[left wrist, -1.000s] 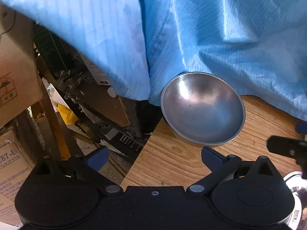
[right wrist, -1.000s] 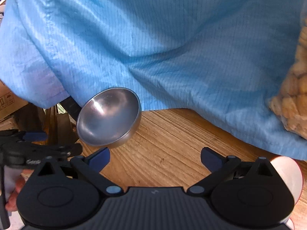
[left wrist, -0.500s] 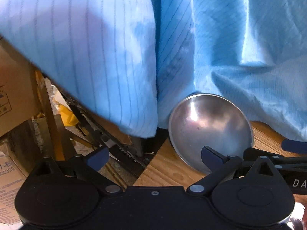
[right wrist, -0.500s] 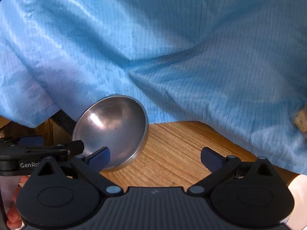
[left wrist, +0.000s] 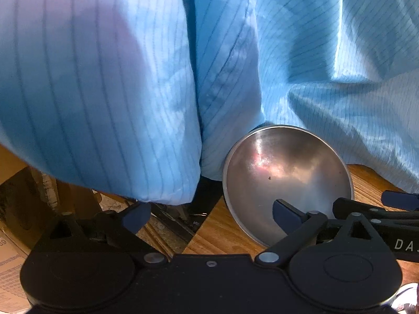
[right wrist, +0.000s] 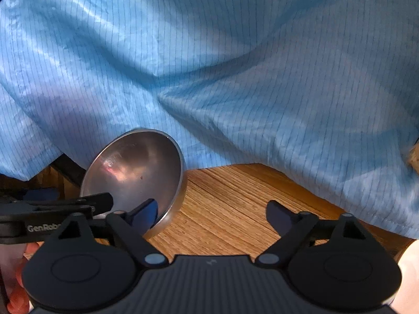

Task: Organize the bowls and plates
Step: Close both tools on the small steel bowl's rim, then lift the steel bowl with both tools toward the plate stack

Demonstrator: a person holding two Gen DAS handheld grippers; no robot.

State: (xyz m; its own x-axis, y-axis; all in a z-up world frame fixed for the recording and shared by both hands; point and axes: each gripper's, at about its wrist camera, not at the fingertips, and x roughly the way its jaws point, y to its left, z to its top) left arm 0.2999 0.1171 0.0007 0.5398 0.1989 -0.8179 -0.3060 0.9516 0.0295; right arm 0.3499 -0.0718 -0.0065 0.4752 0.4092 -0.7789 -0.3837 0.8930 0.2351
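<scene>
Now I am narrowing both wide-open grippers, left gripper and right gripper, neither gripping yet; the steel bowl on the wooden table's corner is looming closer, nearly graspable.

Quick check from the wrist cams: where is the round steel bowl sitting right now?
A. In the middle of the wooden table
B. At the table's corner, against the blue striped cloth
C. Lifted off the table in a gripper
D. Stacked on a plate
B: the round steel bowl rests on the wooden table by its corner, its far rim against the blue striped cloth.
</scene>
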